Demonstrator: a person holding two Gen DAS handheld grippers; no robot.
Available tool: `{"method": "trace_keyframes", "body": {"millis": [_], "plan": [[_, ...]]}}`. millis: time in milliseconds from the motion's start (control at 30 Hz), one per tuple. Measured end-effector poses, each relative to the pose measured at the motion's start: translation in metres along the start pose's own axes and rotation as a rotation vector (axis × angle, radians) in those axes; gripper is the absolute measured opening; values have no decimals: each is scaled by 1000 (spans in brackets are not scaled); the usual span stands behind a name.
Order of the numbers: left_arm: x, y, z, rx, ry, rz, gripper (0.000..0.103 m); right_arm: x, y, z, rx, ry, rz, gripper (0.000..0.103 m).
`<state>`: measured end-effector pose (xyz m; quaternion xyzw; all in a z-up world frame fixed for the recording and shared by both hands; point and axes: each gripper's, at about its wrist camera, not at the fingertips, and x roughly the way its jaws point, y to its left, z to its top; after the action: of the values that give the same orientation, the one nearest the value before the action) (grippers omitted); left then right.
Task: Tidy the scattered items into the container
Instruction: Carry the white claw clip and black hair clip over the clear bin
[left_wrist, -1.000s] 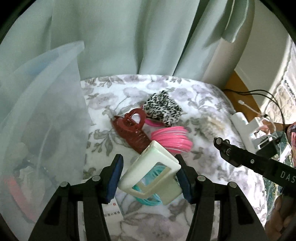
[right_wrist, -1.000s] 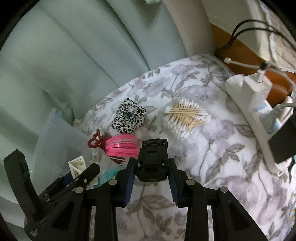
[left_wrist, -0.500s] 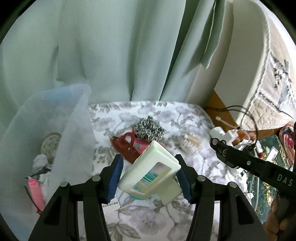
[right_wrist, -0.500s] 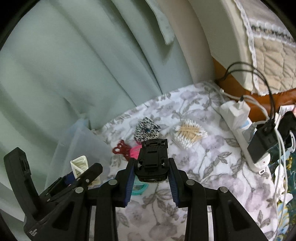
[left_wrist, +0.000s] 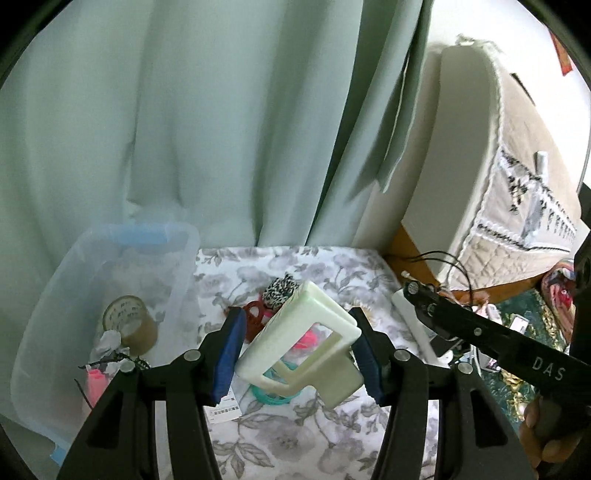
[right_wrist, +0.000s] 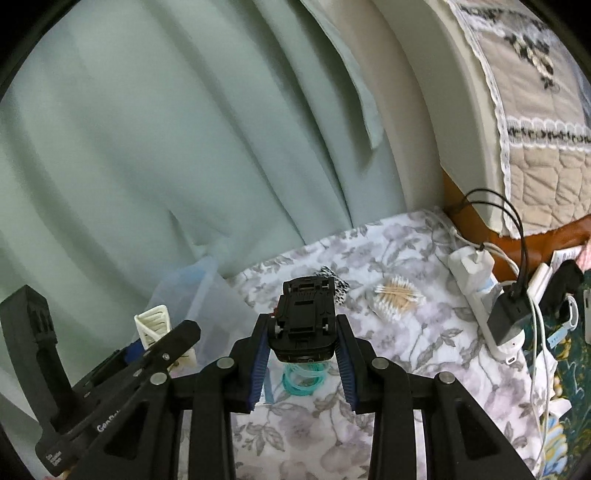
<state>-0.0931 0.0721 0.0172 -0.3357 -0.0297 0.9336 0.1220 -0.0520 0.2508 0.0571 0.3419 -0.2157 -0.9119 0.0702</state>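
Now that you have lifted both grippers well clear of the cloth (left_wrist: 295, 443), the left gripper (left_wrist: 297, 354) clamping the clip (left_wrist: 303, 347) and the right gripper (right_wrist: 301, 354) clamping the toy car (right_wrist: 304, 317), both loads look ready to carry left and drop into the bin (left_wrist: 74, 280).

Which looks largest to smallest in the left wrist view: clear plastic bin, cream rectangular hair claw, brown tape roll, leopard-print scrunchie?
1. Clear plastic bin
2. Cream rectangular hair claw, enlarged by nearness to the camera
3. Brown tape roll
4. Leopard-print scrunchie
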Motion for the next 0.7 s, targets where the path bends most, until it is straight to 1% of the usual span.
{"method": "trace_keyframes", "body": {"millis": [100, 267, 333, 433, 533, 700], "plan": [[-18, -4, 0, -8, -20, -6, 58, -10, 11, 2, -21, -22, 3, 36], [-33, 8, 8, -32, -64, -8, 58, -23, 32, 4, -58, -58, 2, 36], [-48, 9, 9, -44, -78, -7, 58, -27, 42, 4, -74, -66, 6, 36], [-65, 24, 11, -71, -100, -3, 58, -30, 57, 3, -98, -73, 13, 36], [-74, 37, 11, -100, -116, 3, 58, -33, 72, 2, -124, -80, 21, 36], [-102, 61, 5, -145, -146, 16, 58, -34, 99, 1, -174, -85, 41, 36]]}}
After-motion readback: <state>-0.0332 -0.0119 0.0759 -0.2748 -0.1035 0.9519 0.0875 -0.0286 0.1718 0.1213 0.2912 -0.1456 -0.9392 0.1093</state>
